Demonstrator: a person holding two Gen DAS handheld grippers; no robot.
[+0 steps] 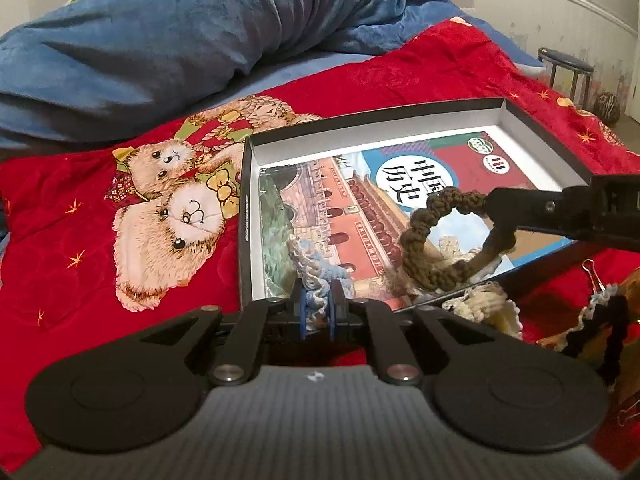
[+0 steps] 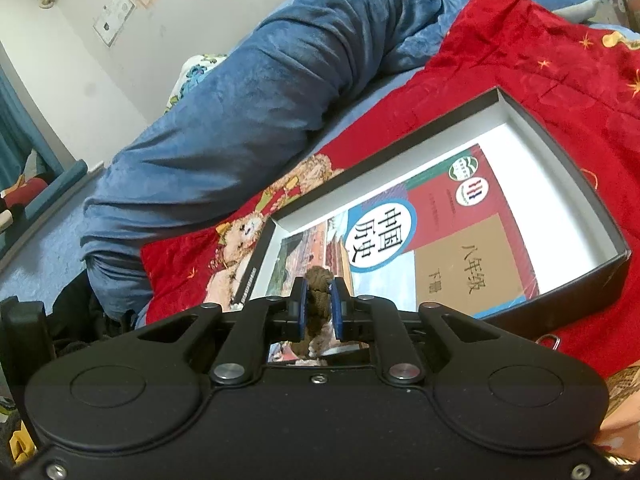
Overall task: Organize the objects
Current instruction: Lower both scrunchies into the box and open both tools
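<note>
Both tongs clenched: left tongs (image 1: 319,300) pinch a pale blue scrunchie (image 1: 316,276), right tongs (image 2: 319,304) a brown scrunchie (image 1: 448,240). Open box (image 1: 536,136) with book (image 1: 340,216) lies directly ahead and beneath both; likely drop-off.

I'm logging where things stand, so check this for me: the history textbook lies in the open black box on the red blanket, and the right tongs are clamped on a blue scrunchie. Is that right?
Not quite. The right tongs are clamped on a brown scrunchie, as both wrist views show. The light blue scrunchie is in the left tongs. The rest stands: the textbook lies in the open black box on the red blanket.
</note>
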